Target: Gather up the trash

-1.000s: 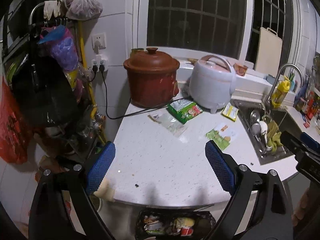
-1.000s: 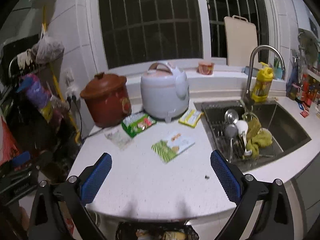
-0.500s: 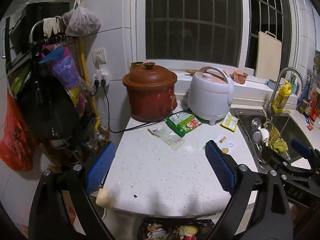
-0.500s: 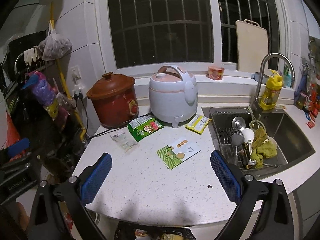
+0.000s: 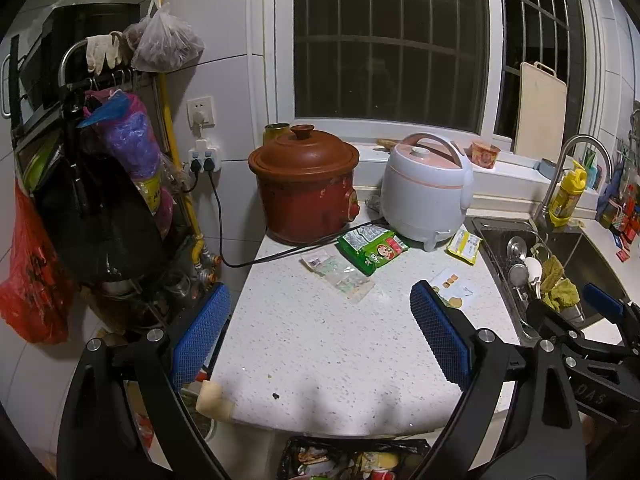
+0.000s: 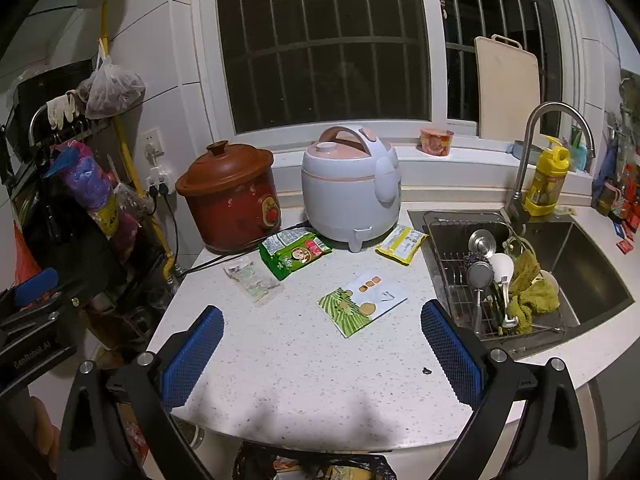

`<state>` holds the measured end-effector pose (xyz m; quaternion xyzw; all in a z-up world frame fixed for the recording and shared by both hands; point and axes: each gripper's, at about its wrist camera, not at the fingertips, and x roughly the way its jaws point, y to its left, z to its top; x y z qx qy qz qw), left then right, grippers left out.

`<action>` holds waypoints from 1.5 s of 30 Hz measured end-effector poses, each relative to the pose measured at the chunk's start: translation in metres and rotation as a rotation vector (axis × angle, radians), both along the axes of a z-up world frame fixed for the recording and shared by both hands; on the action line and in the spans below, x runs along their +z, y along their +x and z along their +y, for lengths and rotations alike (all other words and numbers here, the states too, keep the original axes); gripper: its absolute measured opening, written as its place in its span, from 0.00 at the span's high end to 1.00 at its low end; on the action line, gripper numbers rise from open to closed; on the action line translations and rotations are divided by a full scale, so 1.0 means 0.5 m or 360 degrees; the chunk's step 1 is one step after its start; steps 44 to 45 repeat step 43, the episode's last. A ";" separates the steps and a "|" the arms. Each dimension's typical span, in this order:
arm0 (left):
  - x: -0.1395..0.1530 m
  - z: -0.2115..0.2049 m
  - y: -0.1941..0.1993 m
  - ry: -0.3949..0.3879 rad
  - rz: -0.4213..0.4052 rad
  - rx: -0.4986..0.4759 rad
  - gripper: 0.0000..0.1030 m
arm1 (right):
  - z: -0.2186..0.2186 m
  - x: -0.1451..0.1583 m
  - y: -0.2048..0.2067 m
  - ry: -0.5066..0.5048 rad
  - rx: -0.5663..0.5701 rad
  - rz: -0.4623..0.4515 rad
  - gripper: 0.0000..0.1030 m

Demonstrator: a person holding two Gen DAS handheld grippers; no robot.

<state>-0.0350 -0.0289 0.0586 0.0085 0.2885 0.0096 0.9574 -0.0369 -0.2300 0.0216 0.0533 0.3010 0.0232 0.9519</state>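
Several wrappers lie on the white counter [image 6: 304, 360]: a green snack bag [image 6: 294, 252] [image 5: 372, 248], a clear plastic bag [image 6: 252, 282] [image 5: 338, 274], a green-and-white flat packet [image 6: 362, 304] [image 5: 452, 286] and a yellow packet [image 6: 402, 242] [image 5: 464, 245]. A black trash bin with litter sits below the counter's front edge [image 5: 352, 460] [image 6: 312, 466]. My left gripper [image 5: 320, 336] is open and empty above the counter's near left. My right gripper [image 6: 320, 356] is open and empty above the near middle, short of the flat packet.
A brown clay pot [image 6: 232, 196] and a white rice cooker [image 6: 350, 188] stand at the back with a black cord [image 5: 224, 240]. A sink [image 6: 560, 264] with utensils and a cloth is at the right. A rack with hanging bags [image 5: 100, 184] is at the left.
Both grippers have pulled back and risen a little, so the counter and wrappers look farther away. Both stay open and empty.
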 end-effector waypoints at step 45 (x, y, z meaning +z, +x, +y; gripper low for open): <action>-0.010 0.023 0.018 0.0001 0.0024 -0.0093 0.14 | -0.010 -0.009 -0.007 -0.0006 -0.0053 0.0038 0.05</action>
